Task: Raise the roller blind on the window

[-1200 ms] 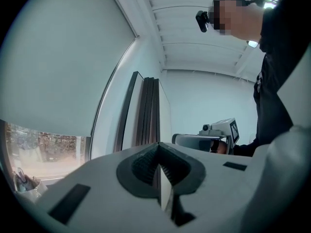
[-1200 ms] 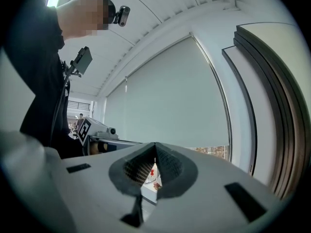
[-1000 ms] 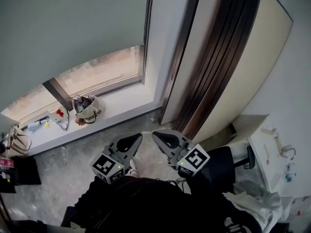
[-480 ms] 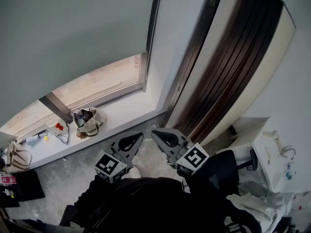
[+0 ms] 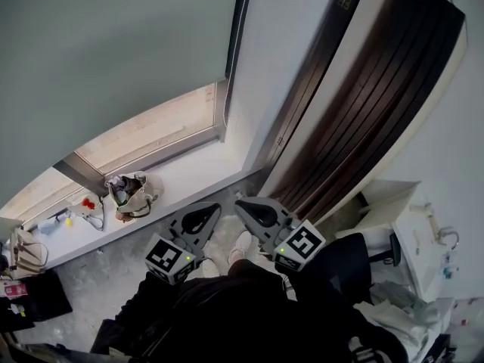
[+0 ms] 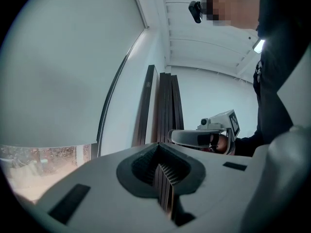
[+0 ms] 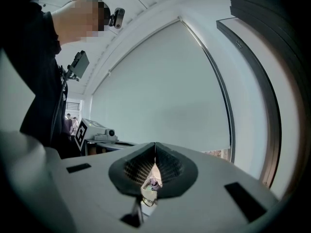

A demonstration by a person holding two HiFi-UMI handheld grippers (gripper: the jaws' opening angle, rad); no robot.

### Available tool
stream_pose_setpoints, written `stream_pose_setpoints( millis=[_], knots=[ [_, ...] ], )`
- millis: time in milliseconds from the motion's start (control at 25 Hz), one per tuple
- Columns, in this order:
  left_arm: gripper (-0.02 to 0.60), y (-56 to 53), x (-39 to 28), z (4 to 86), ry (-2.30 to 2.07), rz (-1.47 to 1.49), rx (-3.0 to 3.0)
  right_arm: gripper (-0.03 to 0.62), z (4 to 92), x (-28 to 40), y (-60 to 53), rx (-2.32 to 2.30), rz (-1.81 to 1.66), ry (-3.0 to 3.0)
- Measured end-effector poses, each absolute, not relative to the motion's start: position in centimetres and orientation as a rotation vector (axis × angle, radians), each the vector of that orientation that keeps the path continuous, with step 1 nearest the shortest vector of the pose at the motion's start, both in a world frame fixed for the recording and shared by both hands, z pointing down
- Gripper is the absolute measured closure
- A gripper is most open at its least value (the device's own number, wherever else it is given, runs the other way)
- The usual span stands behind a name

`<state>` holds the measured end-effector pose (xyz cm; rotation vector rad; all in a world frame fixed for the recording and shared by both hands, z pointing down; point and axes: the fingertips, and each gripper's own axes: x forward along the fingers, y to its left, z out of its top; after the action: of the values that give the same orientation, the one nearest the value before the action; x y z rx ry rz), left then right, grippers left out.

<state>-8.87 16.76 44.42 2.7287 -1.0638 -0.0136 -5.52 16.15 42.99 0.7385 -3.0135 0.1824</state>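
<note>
The grey roller blind (image 5: 106,51) hangs low over the window and leaves a strip of glass (image 5: 151,131) bare above the sill. It also fills the left gripper view (image 6: 73,67) and the right gripper view (image 7: 160,96). A dark vertical strip (image 5: 236,21) runs along its right edge. My left gripper (image 5: 213,208) and right gripper (image 5: 239,205) are held side by side low in front of the person, well short of the blind. Both are shut with nothing between the jaws, as the left gripper (image 6: 158,161) and right gripper (image 7: 155,152) show in their own views.
On the white sill (image 5: 189,169) stands a beige bag (image 5: 132,191), with small items to its left. Another bag (image 5: 23,248) is at the far left. Dark wooden panels (image 5: 355,104) rise on the right, and a white desk (image 5: 423,240) stands at the lower right.
The head view has tilted up, so more of the blind shows and the sill sits lower. Both grippers stay shut, side by side in about the same spot.
</note>
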Motion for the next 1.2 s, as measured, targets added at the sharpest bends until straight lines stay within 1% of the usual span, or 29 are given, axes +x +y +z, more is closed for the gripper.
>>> stream_pose_setpoints(
  millis=[280, 640, 960, 1200],
  knots=[
    [0.575, 10.4, -7.9, 44.5, -1.111, -0.003, 2.723, 0.588, 43.0, -4.5, 9.8, 0.714, 0.14, -3.028],
    [0.575, 1.8, -4.4, 43.1, -1.144, -0.013, 2.72, 0.588, 41.8, -1.7, 1.5, 0.652, 0.096, -3.038],
    [0.575, -3.5, -1.5, 42.5, -1.229, -0.002, 2.688, 0.588, 41.9, 1.1, -3.4, 0.579, 0.107, -3.035],
    [0.575, -6.7, -1.1, 43.1, -1.309, 0.022, 2.679, 0.588, 42.2, 2.2, -6.0, 0.535, 0.107, -3.039]
  ],
)
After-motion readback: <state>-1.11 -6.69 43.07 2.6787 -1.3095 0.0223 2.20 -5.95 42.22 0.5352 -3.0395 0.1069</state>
